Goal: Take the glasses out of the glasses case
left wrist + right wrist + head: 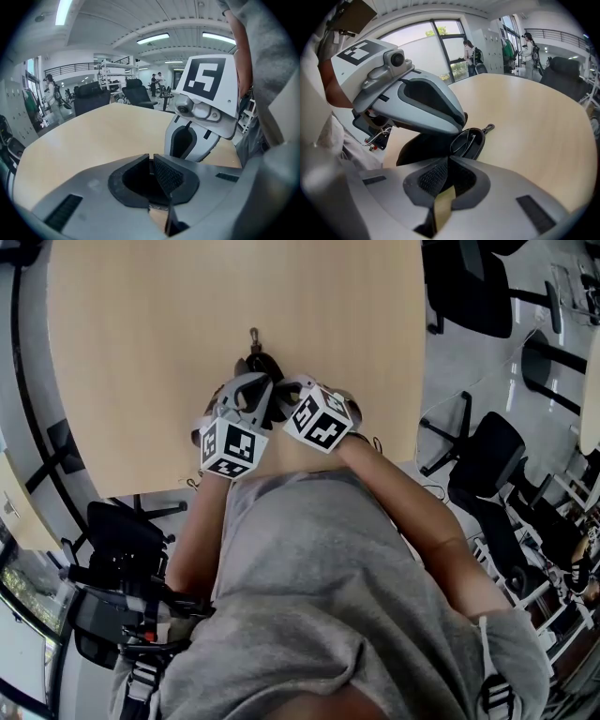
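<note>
glasses case [471,141] just ahead of right gripper [446,160]

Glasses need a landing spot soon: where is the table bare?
The table is bare beyond the glasses case and on both sides. Tight only at the near edge, where left gripper and right gripper hover at the case.
</note>
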Action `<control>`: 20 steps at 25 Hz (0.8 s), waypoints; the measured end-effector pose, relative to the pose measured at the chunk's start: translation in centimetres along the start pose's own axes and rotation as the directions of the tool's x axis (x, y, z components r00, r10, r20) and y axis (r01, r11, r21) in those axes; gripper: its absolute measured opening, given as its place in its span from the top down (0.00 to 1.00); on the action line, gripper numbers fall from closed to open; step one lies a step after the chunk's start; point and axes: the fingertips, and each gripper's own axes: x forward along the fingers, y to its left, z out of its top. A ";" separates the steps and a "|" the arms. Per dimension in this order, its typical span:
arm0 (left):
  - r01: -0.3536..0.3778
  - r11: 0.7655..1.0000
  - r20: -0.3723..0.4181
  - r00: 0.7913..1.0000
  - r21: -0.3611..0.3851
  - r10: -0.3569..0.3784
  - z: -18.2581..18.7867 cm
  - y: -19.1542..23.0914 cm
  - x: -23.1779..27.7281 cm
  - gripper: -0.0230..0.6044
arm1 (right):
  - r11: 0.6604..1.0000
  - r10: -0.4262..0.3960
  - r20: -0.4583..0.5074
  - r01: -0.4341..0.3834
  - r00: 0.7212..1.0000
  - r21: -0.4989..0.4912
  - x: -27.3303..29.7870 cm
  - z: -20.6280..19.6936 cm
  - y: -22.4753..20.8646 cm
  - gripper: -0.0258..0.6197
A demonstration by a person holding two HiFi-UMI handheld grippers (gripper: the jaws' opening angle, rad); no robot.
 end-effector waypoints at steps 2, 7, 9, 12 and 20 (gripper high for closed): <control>-0.011 1.000 0.004 1.000 -0.011 0.011 -0.1 0.2 -0.4 0.95 | 1.000 -0.007 -0.005 0.007 1.000 0.002 0.0 -0.2 -0.2 0.95; -0.032 0.998 0.006 0.999 -0.051 0.032 -0.7 0.6 -1.2 0.95 | 0.999 -0.003 0.018 0.002 1.000 0.050 -0.4 -0.6 -0.9 0.95; -0.031 0.997 -0.010 0.999 -0.072 0.030 -1.5 0.6 -1.2 0.95 | 0.994 0.009 0.036 -0.013 0.999 0.112 -0.6 -0.8 -1.2 0.95; -0.036 0.991 -0.020 0.999 -0.132 0.034 -2.9 1.1 -1.6 0.95 | 0.980 0.025 0.063 -0.037 0.998 0.197 -0.8 -1.0 -1.6 0.95; -0.017 0.920 0.087 0.995 -0.392 0.056 -5.1 2.3 -1.9 0.95 | 0.934 0.089 0.159 -0.138 0.983 0.330 -1.7 1.3 -0.9 0.90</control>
